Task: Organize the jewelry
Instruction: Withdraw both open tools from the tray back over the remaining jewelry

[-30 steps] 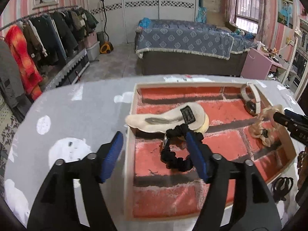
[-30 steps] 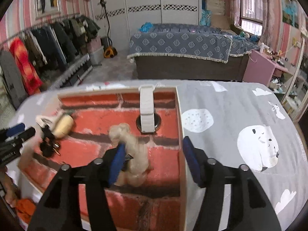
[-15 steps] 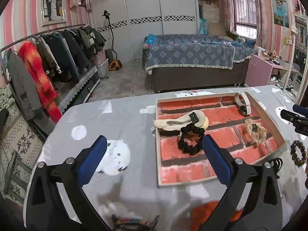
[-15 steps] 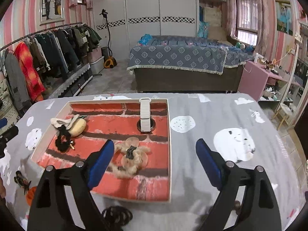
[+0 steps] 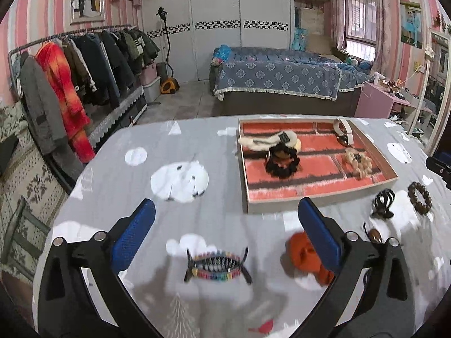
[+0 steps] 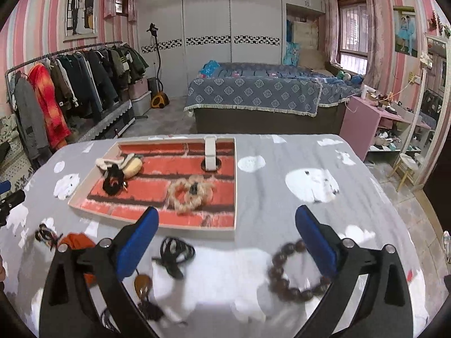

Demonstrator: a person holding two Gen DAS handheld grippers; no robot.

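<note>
A shallow tray (image 5: 393,170) (image 6: 235,197) with a red brick lining holds a black scrunchie (image 5: 282,163) (image 6: 112,183), a cream hair clip (image 5: 262,142), a blond scrunchie (image 5: 356,162) (image 6: 188,193) and a white-strapped watch (image 5: 344,132) (image 6: 210,155). My left gripper (image 5: 225,232) is open and empty above a multicoloured hair clip (image 5: 215,263), with an orange scrunchie (image 5: 305,256) by its right finger. My right gripper (image 6: 227,239) is open and empty above a brown bead bracelet (image 6: 293,273) and a black claw clip (image 6: 176,253).
The table has a grey cloth with white patches (image 5: 180,181). A brown pendant (image 6: 142,283) lies near the front edge. A bed (image 6: 253,95), a clothes rack (image 5: 70,64) and a pink cabinet (image 6: 363,121) stand beyond the table.
Both grippers have pulled back from the tray and opened wide. The black scrunchie and blond scrunchie stay in the tray. Loose pieces in front of the tray have come into view.
</note>
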